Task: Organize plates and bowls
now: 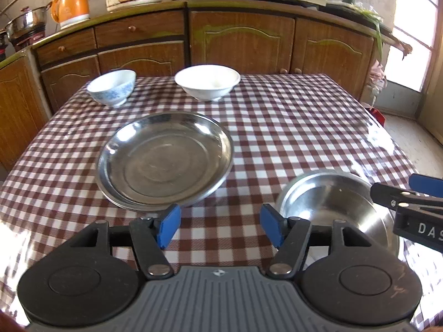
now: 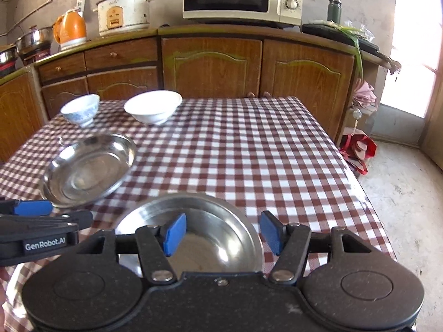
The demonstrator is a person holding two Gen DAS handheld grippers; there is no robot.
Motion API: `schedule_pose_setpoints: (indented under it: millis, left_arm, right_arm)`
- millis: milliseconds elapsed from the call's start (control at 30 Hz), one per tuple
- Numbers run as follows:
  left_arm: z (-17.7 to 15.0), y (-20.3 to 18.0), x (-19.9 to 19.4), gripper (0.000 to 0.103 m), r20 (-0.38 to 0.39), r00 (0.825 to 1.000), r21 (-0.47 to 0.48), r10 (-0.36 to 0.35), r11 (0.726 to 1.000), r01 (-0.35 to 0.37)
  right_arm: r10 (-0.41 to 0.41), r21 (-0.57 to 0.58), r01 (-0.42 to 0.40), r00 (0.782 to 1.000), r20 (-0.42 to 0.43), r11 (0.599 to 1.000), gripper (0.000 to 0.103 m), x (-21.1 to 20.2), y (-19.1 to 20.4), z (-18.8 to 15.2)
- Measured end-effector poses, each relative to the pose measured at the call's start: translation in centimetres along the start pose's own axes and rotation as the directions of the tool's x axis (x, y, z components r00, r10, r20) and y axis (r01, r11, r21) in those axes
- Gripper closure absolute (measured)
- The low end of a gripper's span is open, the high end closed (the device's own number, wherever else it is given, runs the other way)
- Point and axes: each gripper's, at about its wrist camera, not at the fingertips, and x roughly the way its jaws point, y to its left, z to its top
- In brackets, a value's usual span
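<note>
Your left gripper (image 1: 220,228) reads "GenRobot.AI", jaws apart over bare checked tablecloth (image 1: 290,138). Your right gripper (image 2: 221,232), angled down, hangs open over the near steel bowl (image 2: 193,221), gripping nothing.

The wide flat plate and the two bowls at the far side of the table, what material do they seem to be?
Wide plate: metal, probably stainless steel, polished; it mirrors the light and shows ring marks. Plain white bowl: likely glazed ceramic, smooth and opaque. Blue-patterned bowl: also looks like glazed ceramic or porcelain, white with blue printed decoration.
</note>
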Motion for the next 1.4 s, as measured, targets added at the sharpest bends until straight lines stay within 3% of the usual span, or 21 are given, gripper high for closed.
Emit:
schedule_pose_setpoints:
  millis: [67,500,800,1067,1400]
  left_arm:
    - [0.2,0.4,-0.3,0.036,0.009,1.0,-0.003,0.007,1.0,-0.007]
    - [0.7,2.0,-3.0,0.03,0.042,0.996,-0.025,0.081,0.997,-0.08]
    - [1.4,2.4,-3.6,0.028,0.037,0.998,-0.055,0.054,0.997,-0.052]
    - [3.9,3.9,-3.3,0.026,0.036,0.999,-0.06,0.034,0.998,-0.031]
    - [8.9,6.8,-3.2,0.025,0.038,0.997,-0.049,0.07,0.997,-0.068]
  right_arm:
    - [0.008,-0.007,-0.008,1.0,0.008,1.0,0.022,-0.3,0.4,0.5]
    - [0.09,-0.034,-0.087,0.992,0.086,0.996,0.022,-2.3,2.4,1.9]
    - [0.085,-0.06,-0.08,0.992,0.093,0.995,0.022,-3.1,2.5,2.8]
    - [0.085,-0.067,-0.077,0.99,0.116,0.995,0.022,-3.4,3.2,5.7]
    - [0.119,-0.051,-0.115,0.988,0.102,0.992,0.022,-1.8,4.6,10.8]
